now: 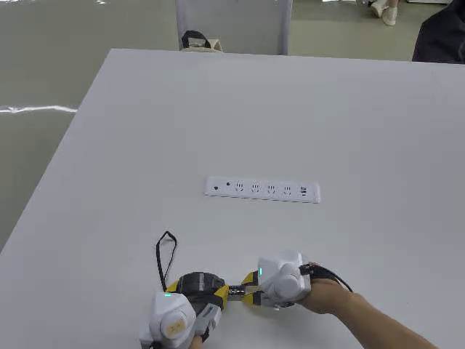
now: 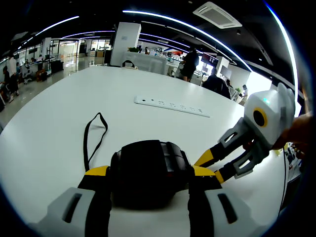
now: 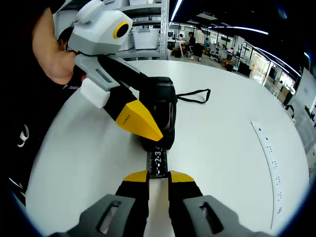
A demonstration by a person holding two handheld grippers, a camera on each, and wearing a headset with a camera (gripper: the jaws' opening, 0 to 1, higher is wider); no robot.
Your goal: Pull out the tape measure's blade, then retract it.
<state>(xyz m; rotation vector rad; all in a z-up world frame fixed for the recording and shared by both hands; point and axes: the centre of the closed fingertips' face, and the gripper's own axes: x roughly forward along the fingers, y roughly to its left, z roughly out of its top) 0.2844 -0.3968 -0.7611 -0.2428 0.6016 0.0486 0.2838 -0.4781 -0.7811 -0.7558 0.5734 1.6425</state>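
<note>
The left gripper (image 2: 149, 173) has its jaws clamped on the black, rounded tape measure (image 1: 197, 282), which rests on the white tabletop (image 1: 290, 116) near the person. The right gripper (image 3: 158, 176) pinches the short length of numbered blade (image 3: 157, 160) showing just beside the case. A white power strip (image 1: 262, 190) lies farther off.

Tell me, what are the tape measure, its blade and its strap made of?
The tape measure looks like black plastic or rubber: it is dull, with moulded grooves. Its blade is a thin flat strip with printed numbers, probably painted metal, though the look leaves that open. The strap seems to be soft black cord or fabric, since it lies in a floppy loop.
</note>
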